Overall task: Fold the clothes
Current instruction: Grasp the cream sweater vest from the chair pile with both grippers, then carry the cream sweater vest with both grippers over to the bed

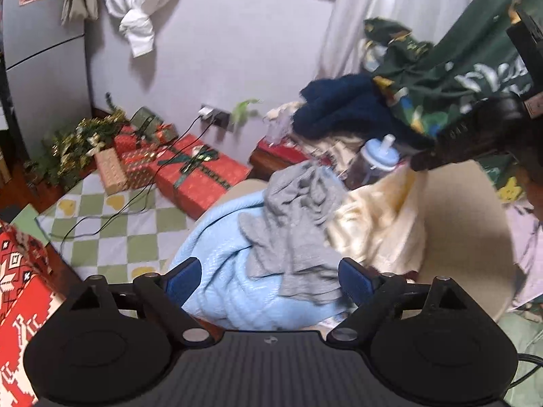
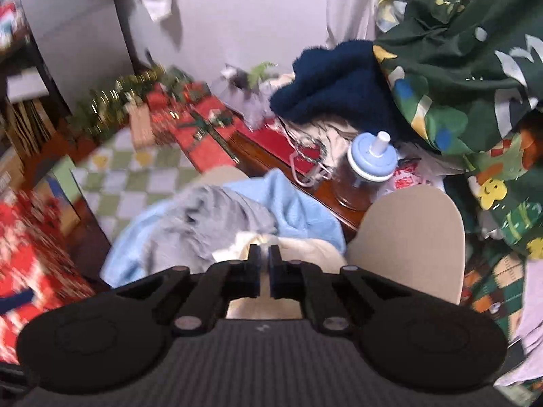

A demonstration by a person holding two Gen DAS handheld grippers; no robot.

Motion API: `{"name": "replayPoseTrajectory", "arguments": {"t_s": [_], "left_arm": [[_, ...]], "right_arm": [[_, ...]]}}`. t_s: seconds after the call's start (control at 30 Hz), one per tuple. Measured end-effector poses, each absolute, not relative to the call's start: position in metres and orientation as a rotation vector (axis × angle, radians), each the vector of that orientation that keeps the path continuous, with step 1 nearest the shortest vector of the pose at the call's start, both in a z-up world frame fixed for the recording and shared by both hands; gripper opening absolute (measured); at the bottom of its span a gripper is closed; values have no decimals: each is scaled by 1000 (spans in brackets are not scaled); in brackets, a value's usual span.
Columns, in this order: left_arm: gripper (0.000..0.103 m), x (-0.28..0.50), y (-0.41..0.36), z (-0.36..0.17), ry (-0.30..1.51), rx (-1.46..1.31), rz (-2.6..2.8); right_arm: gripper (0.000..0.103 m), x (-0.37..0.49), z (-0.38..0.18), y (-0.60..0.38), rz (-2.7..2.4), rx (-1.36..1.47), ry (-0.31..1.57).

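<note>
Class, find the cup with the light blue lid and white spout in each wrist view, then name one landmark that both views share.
Left wrist view: the cup sits right of centre, behind the grey garment.
Right wrist view: the cup stands right of centre, on the dark wooden table.
Shared landmark: the navy fleece.

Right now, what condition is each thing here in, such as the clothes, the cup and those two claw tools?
Left gripper: open, empty, over the pile.
Right gripper: shut on the cream fabric.
Cream fabric: crumpled, pinched.
Grey knit garment: crumpled, unfolded, atop the blanket.
Light blue quilted blanket: bunched, unfolded.
Blue-lidded plastic cup: upright, lid on.
Red gift box with green ribbon: wrapped, closed.
</note>
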State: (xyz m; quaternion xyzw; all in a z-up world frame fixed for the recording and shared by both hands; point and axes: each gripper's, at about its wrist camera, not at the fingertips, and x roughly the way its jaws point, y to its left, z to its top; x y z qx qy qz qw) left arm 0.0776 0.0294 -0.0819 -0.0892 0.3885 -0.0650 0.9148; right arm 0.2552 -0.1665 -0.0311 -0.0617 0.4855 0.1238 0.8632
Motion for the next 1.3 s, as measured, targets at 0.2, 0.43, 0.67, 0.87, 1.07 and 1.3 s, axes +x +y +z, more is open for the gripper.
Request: {"name": "replayPoseTrajectory", "arguments": {"t_s": [0.2,0.43,0.67,0.87,1.07,1.3], "left_arm": [[89,72,-3,-64,698,-131,-200],[78,91,-35,-74,694,-119,-197],[7,87,-37,-64,661,-188,-211],[6,52,-15,-18,546,-162,-143],[6,-16,35,45,418,-169,-7],[6,-126,111,77,319,-168,273]], "right_arm": [[4,221,21,-162,349,-107,938],[4,168,63,-144,463,-76,889],[4,129,80,-138,515,-70,844],[4,97,120,-132,573,-57,750],[4,38,192,-96,724,-50,624],[5,-56,254,-12,982,-47,549]]}}
